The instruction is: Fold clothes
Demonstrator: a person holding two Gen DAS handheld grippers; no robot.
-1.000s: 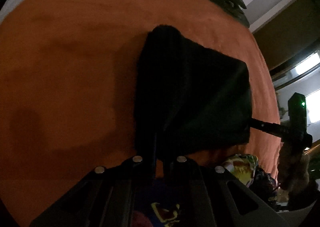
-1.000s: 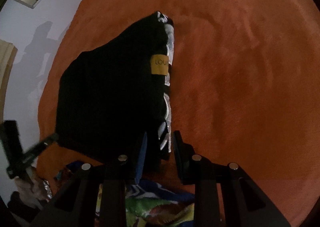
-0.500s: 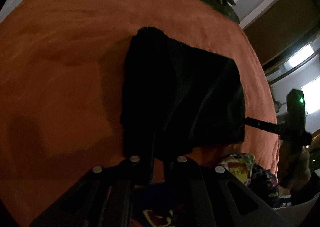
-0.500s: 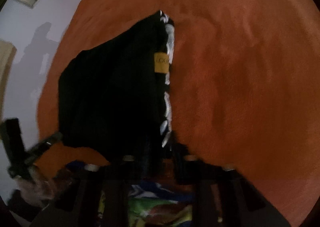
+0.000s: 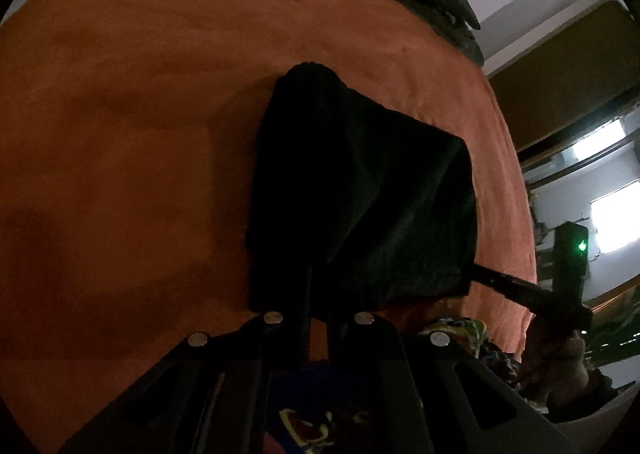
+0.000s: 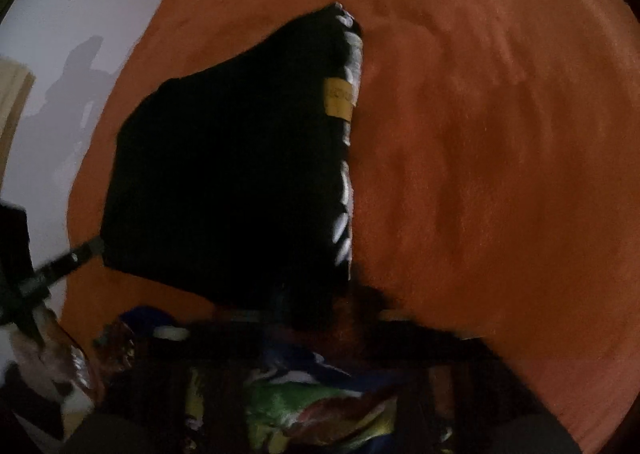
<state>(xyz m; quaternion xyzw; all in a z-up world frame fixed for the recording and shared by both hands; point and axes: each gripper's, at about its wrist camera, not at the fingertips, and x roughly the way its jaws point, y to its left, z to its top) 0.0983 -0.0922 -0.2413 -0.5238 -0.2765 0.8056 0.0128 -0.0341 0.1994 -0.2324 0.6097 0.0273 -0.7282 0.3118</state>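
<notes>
Folded black fabric garment (image 5: 360,190) is lying on the orange plush bedspread (image 5: 120,114), its near edge pinched at both corners. Left gripper (image 5: 318,294) is clamping one corner; right gripper (image 6: 320,302), blurred, is closing on the other by the yellow label (image 6: 339,98), likely so the edge lifts evenly for another fold.

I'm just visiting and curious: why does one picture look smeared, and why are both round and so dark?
Right wrist view: motion blur smears the yellow label and the jaws at the bottom. Left wrist view: sharper, but the black garment is too dark to show folds, and the window glares white. Both views: the fisheye lens bends the orange bedcover into a dome.
</notes>
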